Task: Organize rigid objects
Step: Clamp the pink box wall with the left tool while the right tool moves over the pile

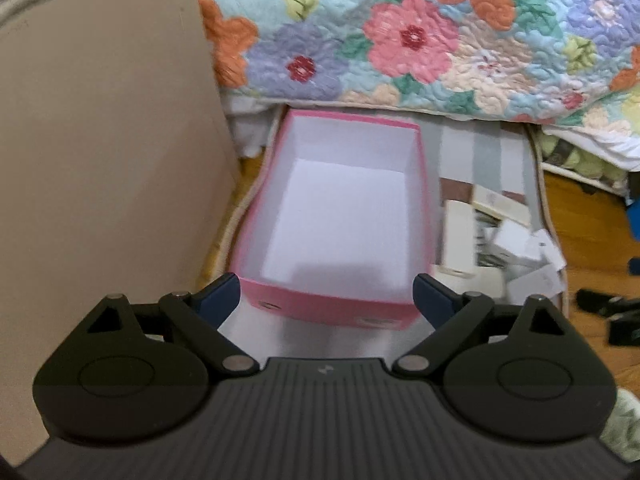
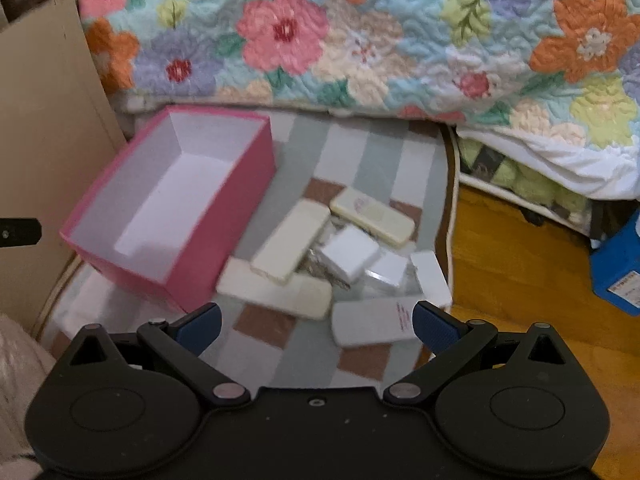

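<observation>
An empty pink box (image 1: 340, 208) with a white inside stands on a striped mat (image 1: 484, 152) at the foot of a bed. My left gripper (image 1: 328, 296) hovers open over the box's near end, its blue pads (image 1: 224, 292) wide apart and level with the box's front corners; I see no pad pressing on it. The box (image 2: 176, 208) also shows in the right wrist view, left of a pile of flat white and cream cases (image 2: 288, 248). My right gripper (image 2: 316, 320) is open above the mat, and one white case (image 2: 372, 322) lies by its right finger.
A floral quilt (image 2: 360, 32) hangs over the bed behind the mat. A tall cardboard panel (image 1: 100, 140) stands to the left. Wooden floor (image 2: 520, 280) lies to the right, with a blue box (image 2: 616, 272) and dark items (image 1: 612, 312) on it.
</observation>
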`<act>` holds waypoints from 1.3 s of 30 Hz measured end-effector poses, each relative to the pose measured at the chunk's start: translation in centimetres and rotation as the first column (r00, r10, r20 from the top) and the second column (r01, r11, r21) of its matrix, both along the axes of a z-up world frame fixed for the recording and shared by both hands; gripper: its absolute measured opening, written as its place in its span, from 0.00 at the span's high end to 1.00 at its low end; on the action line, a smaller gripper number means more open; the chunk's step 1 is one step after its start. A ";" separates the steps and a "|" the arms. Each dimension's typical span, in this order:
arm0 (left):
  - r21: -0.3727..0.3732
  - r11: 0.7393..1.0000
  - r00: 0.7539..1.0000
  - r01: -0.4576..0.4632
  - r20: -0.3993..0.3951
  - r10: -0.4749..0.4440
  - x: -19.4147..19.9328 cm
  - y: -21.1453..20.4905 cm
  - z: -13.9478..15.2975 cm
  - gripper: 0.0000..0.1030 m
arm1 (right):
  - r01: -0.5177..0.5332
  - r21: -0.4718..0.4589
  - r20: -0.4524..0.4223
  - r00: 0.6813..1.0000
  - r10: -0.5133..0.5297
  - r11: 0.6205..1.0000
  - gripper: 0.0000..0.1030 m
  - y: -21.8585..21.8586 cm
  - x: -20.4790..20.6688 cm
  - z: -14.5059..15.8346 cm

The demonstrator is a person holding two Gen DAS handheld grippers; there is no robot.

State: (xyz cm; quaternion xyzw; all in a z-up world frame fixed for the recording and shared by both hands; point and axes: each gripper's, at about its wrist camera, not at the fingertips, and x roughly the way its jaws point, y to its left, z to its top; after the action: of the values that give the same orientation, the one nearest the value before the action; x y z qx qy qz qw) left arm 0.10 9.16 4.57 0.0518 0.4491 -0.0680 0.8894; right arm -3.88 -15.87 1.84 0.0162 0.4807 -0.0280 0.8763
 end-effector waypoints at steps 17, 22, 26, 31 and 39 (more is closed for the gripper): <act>0.116 0.991 0.997 0.060 -0.065 -0.053 13.5 1.6 -6.5 0.19 | -0.008 0.123 0.042 0.999 0.002 0.992 0.02 -0.6 6.1 -1.6; 0.078 0.997 0.988 0.026 -0.151 -0.014 17.4 2.0 -10.5 0.29 | 0.155 0.165 -0.091 0.986 -0.141 0.974 0.02 -2.9 7.3 -4.8; 0.073 0.996 0.982 -0.041 -0.179 0.054 17.2 2.4 -12.9 0.30 | 0.320 0.205 -0.191 0.940 -0.283 0.925 0.02 -5.8 6.8 -7.7; 0.194 0.980 0.989 -0.035 -0.135 0.062 16.8 2.2 -14.5 0.31 | 0.531 0.250 -0.351 0.829 -0.435 0.810 0.07 -9.3 6.0 -12.5; 0.191 0.981 0.984 -0.041 -0.160 0.072 17.9 3.4 -15.8 0.41 | 0.710 0.281 -0.482 0.686 -0.545 0.645 0.13 -11.1 6.0 -18.0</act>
State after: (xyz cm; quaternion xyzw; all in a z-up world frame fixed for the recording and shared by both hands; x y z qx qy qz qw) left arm 18.03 12.51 -11.20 0.1162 0.5274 -0.0044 0.8416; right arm 2.12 -27.00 -16.20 0.3804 0.5856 -0.2269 0.6789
